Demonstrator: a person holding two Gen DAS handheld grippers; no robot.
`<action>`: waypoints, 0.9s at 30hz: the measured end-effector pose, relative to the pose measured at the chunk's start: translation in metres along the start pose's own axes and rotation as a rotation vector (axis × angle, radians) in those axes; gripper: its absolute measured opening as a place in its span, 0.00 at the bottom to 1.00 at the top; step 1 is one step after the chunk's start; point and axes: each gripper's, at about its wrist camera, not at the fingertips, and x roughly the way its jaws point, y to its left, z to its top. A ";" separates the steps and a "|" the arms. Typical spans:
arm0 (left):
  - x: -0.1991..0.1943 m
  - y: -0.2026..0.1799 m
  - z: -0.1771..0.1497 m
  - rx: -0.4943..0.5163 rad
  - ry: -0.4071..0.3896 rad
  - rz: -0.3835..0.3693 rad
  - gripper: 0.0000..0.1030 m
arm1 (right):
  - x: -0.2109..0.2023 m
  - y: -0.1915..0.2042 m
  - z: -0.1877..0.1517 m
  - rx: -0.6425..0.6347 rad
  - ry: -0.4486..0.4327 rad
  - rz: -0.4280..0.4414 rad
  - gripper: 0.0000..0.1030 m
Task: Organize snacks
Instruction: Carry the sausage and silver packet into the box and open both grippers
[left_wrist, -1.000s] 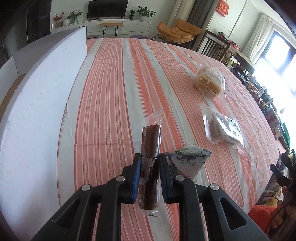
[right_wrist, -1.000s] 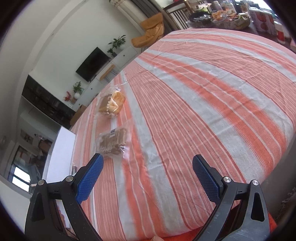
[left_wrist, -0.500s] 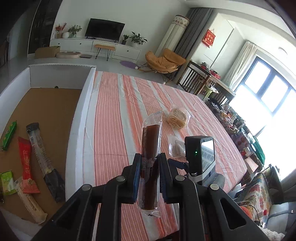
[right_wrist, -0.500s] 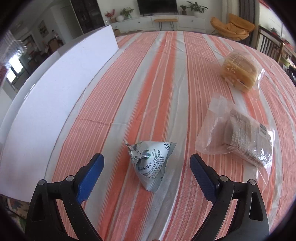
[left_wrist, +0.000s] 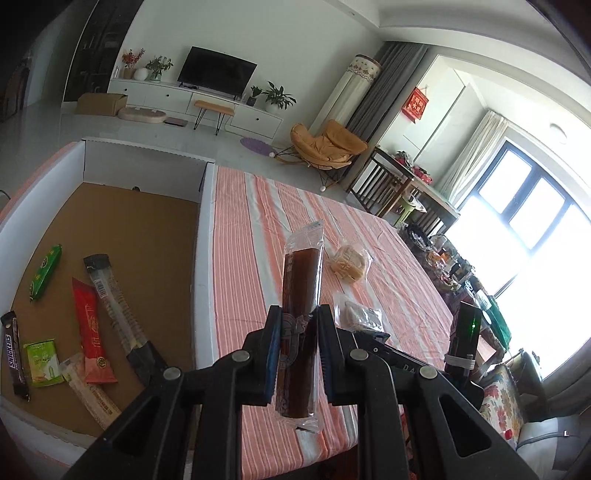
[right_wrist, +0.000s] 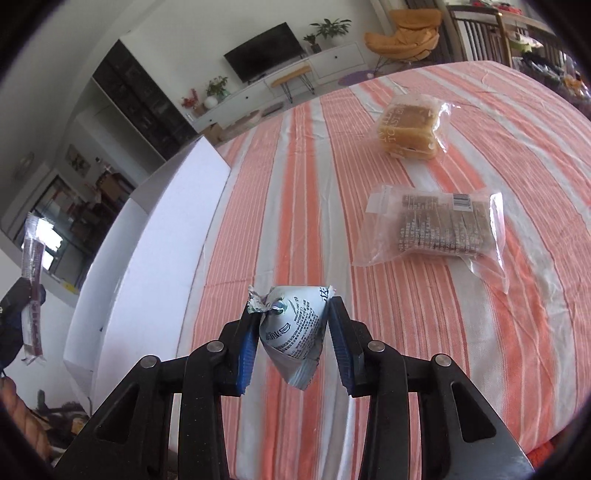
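Up in the air, the left hand-held gripper (left_wrist: 297, 354) is clamped on a long dark-brown snack stick (left_wrist: 301, 325) in a clear wrapper; the stick stands nearly upright between the blue pads, its sealed clear top reaching well beyond the fingertips and its lower end hanging below them. To the left of this hand-held gripper lies a white-walled box (left_wrist: 201, 236) with a brown floor, and seven packets are visible in it: a green bar (left_wrist: 45, 272), a red stick (left_wrist: 90, 332), a long clear-and-black stick (left_wrist: 118, 321), a dark chocolate bar (left_wrist: 14, 356), a small light-green pack (left_wrist: 42, 363), a pale stick (left_wrist: 90, 393) and a dark pack (left_wrist: 147, 363). The right hand-held gripper (right_wrist: 291, 332) is closing, with one silver-and-white triangular pouch (right_wrist: 291, 328) printed with dark text between its jaws; its crimped foil corner touches the left pad, while whether the right pad presses on it cannot be told. The pouch sits on the orange-and-white striped surface (right_wrist: 295, 177). Ahead and to the right of this hand-held gripper lie two more bags, well apart from it: one clear bag of brown wafers (right_wrist: 439, 229) nearer, and one clear bag of golden toast slices (right_wrist: 410, 127) farther on. The box's white outer wall runs along the left of the right hand-held gripper, with the held stick visible beyond it at far left.
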 end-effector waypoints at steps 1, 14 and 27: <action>0.002 -0.003 0.002 -0.012 -0.002 -0.010 0.18 | -0.008 0.010 0.004 -0.014 -0.019 0.021 0.37; -0.072 0.086 0.026 -0.107 -0.154 0.255 0.18 | -0.029 0.173 0.040 -0.253 -0.057 0.321 0.38; -0.060 0.176 -0.008 -0.254 -0.181 0.650 0.93 | 0.062 0.193 0.004 -0.307 0.116 0.234 0.79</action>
